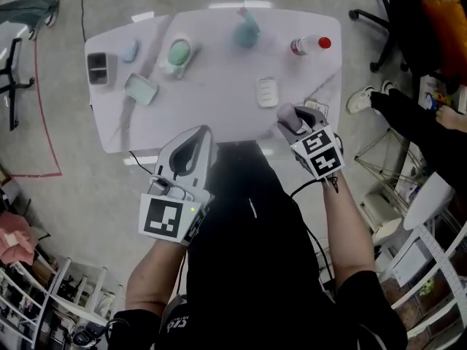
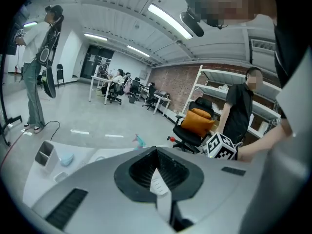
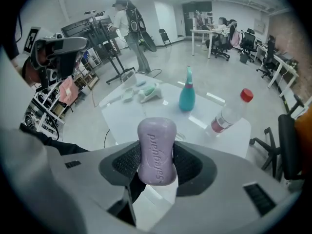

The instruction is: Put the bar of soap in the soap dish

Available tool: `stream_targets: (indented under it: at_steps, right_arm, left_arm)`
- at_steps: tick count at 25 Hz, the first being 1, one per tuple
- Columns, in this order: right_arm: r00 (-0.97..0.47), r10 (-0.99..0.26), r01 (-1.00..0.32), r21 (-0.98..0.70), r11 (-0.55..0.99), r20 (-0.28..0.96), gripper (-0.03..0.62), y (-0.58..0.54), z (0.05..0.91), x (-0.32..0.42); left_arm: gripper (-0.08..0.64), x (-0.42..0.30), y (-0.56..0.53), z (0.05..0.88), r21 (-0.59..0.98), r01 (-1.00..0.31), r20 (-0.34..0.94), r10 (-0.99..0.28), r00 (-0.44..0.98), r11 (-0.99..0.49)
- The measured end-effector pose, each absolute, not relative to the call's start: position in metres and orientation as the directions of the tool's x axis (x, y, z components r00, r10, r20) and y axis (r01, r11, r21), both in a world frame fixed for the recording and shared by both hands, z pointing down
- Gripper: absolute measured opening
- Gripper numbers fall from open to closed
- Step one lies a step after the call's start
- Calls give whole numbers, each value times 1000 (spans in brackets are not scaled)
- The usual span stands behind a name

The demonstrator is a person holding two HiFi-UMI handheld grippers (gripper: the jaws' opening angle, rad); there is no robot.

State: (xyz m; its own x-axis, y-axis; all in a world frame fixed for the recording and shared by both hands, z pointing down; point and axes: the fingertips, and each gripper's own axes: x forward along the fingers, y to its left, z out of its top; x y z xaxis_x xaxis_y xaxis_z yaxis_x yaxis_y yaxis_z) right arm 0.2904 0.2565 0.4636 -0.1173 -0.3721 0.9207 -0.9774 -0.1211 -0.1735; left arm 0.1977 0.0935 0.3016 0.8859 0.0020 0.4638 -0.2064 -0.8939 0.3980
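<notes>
We count two grey hand-held tools, a left tool (image 1: 198, 138) and a right tool (image 1: 292, 122), and one lilac bar of soap (image 3: 157, 150). On one white desk (image 1: 219, 115) we count one white slotted soap dish (image 1: 267, 92), one teal spray bottle (image 1: 246, 30), one clear plastic bottle with a red cap (image 1: 310, 45), one pale green rectangular tray (image 1: 140, 88), one grey two-compartment holder (image 1: 97, 68), one small pale blue lump (image 1: 130, 50) and one green oval piece on a white base (image 1: 179, 55). Beside the desk we count one black office chair (image 1: 401, 17).

Left gripper (image 1: 205, 133) jaws together, empty, right gripper (image 1: 290, 121) clamped on bar of soap (image 3: 156, 150), both forearms extended
</notes>
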Motion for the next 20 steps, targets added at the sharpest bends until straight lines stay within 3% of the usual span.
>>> stream_targets:
  at_steps: [5, 11, 20]
  right_arm:
    - [-150, -351, -973, -200, -112, 924, 212, 258, 524, 297]
    - [-146, -348, -966, -209, -151, 926, 212, 249, 585, 309]
    - [-88, -341, -827, -259, -499, 936, 212, 244, 638, 331]
  left_arm:
    - [8, 207, 91, 354, 421, -259, 500, -16, 866, -869]
    - [8, 224, 76, 389, 492, -331, 452, -89, 888, -805]
    - [8, 194, 99, 441, 475, -373, 547, -65, 834, -797]
